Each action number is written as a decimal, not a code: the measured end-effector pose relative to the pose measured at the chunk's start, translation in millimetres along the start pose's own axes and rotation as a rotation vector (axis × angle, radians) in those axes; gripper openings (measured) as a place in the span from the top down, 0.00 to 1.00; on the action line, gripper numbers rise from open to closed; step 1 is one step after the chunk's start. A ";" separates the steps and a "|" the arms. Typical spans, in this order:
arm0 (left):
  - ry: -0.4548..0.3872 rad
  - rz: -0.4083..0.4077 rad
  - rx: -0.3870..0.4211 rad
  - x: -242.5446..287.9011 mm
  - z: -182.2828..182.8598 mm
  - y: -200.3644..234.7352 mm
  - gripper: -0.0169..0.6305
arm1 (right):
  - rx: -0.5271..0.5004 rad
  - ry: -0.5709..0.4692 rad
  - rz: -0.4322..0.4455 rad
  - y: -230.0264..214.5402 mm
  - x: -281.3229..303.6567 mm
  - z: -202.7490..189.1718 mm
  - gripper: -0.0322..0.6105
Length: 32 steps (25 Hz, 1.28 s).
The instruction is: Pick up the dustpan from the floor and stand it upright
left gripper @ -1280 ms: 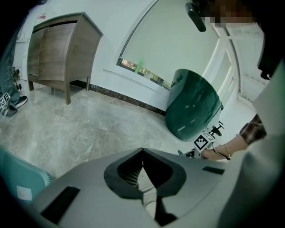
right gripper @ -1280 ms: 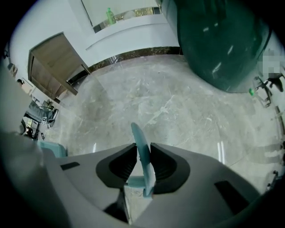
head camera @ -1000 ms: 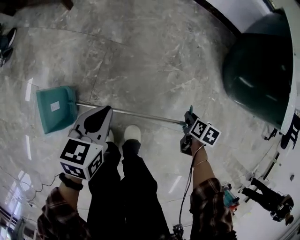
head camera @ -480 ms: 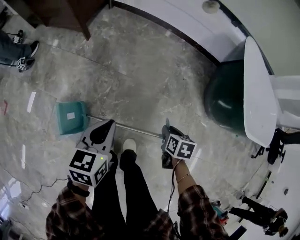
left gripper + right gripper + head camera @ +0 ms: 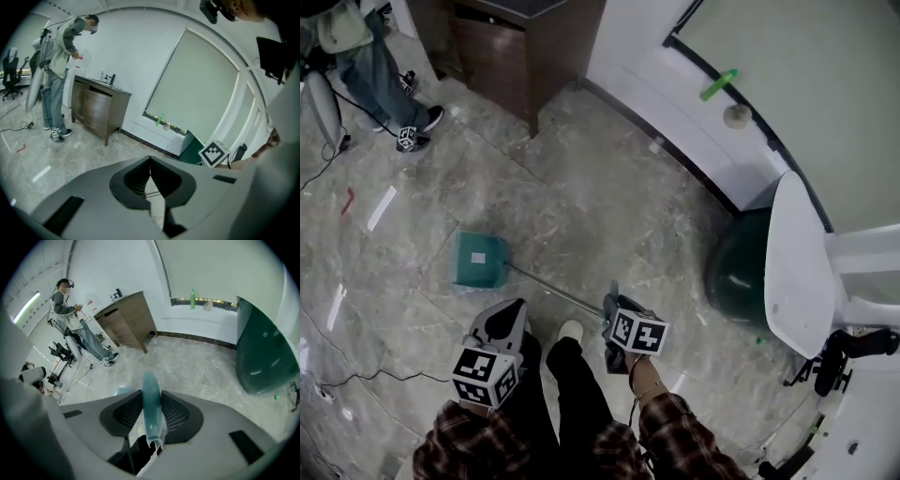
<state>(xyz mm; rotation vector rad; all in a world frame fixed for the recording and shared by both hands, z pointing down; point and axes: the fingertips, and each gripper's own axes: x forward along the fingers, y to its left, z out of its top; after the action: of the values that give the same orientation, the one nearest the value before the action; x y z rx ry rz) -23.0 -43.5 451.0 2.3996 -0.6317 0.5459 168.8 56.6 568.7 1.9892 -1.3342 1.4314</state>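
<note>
The dustpan has a teal pan (image 5: 481, 261) resting on the marble floor and a thin metal shaft (image 5: 553, 289) slanting up to a teal grip (image 5: 150, 385). My right gripper (image 5: 612, 302) is shut on that grip at the raised end. In the right gripper view (image 5: 151, 395) the grip fills the gap between both pads. Its jaws have just been opening slightly, with the grip still between them. My left gripper (image 5: 514, 311) hangs beside the shaft, apart from it. Its jaws meet at the tips with nothing between them (image 5: 150, 164).
A dark green rounded bin (image 5: 739, 269) and a white chair (image 5: 794, 267) stand at the right. At the back are a wooden cabinet (image 5: 525, 42) and another person (image 5: 356, 52). A green bottle (image 5: 718, 84) sits on the sill. My shoe (image 5: 570, 330) is under the shaft.
Both grippers have risen and the head view now takes in more of the room. The shaft's held end came up with the right gripper, while the pan stayed on the floor.
</note>
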 end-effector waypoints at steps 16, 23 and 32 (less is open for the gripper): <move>-0.222 0.312 -0.221 -150.9 70.5 103.4 0.96 | -0.203 0.045 0.276 247.2 5.0 62.8 0.75; -0.294 0.386 -0.321 -164.2 74.2 106.8 0.96 | -0.312 0.091 0.411 310.3 20.8 74.0 0.75; -0.312 0.439 -0.390 -176.4 66.2 102.2 0.96 | -0.448 0.130 0.489 345.9 28.3 74.3 0.75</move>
<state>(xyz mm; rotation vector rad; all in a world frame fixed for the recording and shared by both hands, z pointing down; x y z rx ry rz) -205.7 -103.9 356.4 1.9897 -1.2912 0.1895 -79.1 -182.1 481.9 1.3180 -1.9626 1.2658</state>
